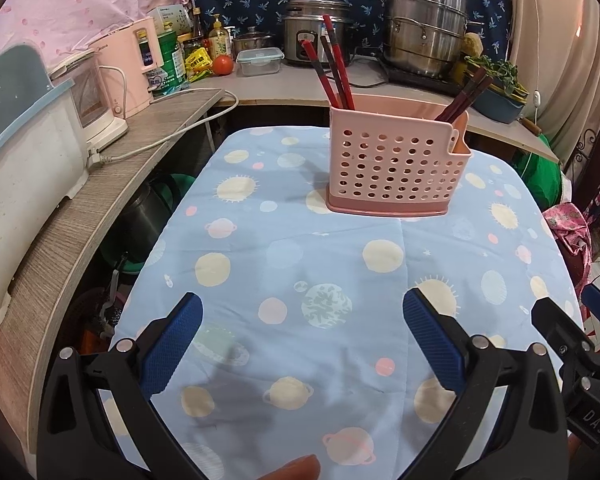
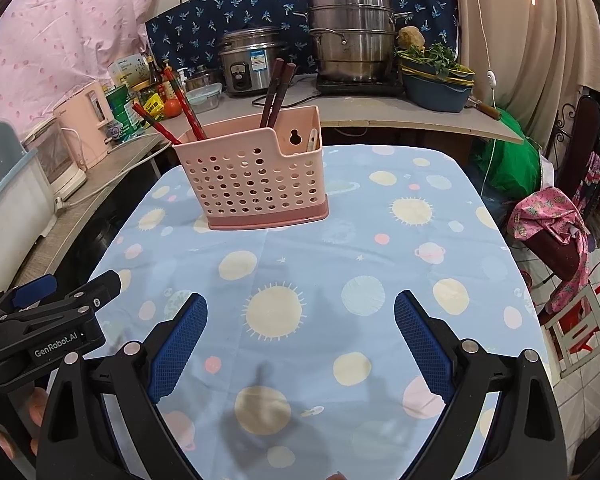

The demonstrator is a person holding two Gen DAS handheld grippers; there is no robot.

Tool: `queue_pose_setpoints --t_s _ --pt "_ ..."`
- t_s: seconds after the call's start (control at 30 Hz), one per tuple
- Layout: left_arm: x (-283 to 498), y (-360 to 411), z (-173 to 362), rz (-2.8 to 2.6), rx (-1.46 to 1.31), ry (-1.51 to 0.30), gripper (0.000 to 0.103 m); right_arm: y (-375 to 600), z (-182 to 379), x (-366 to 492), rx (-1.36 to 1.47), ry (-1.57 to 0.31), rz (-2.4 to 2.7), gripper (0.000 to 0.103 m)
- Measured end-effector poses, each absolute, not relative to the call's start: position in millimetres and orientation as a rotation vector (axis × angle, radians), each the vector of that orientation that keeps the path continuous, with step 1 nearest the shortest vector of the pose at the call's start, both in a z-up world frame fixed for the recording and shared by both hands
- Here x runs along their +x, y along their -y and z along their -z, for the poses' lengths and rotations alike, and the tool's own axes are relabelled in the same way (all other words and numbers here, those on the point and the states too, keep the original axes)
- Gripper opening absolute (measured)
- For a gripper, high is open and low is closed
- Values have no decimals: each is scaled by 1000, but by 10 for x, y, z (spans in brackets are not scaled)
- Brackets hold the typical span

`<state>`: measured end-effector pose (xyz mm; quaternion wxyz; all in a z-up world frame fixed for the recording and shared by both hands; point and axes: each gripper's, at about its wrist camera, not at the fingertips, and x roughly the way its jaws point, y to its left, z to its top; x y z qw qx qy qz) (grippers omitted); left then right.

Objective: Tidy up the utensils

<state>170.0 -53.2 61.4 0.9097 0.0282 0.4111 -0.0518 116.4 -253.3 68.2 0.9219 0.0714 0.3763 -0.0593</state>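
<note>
A pink perforated utensil holder stands upright on the blue planet-print tablecloth. Red chopsticks lean out of its left compartment. Dark brown chopsticks stick out of another compartment. A pale utensil rests in the low right section. My left gripper is open above the cloth's near part, nothing between its blue pads. My right gripper is also open and empty. Each gripper shows at the edge of the other's view.
A wooden counter runs along the left with a pink kettle and a white appliance. Behind the table sit a rice cooker, a steel steamer pot and bottles. Cloth and a chair crowd the right.
</note>
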Motion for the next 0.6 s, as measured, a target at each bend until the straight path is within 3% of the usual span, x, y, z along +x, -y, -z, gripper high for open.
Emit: queue_pose_setpoints --t_s 0.6 --pt "1713 555 -628 98 66 -843 96 2510 -671 1175 143 -775 121 91"
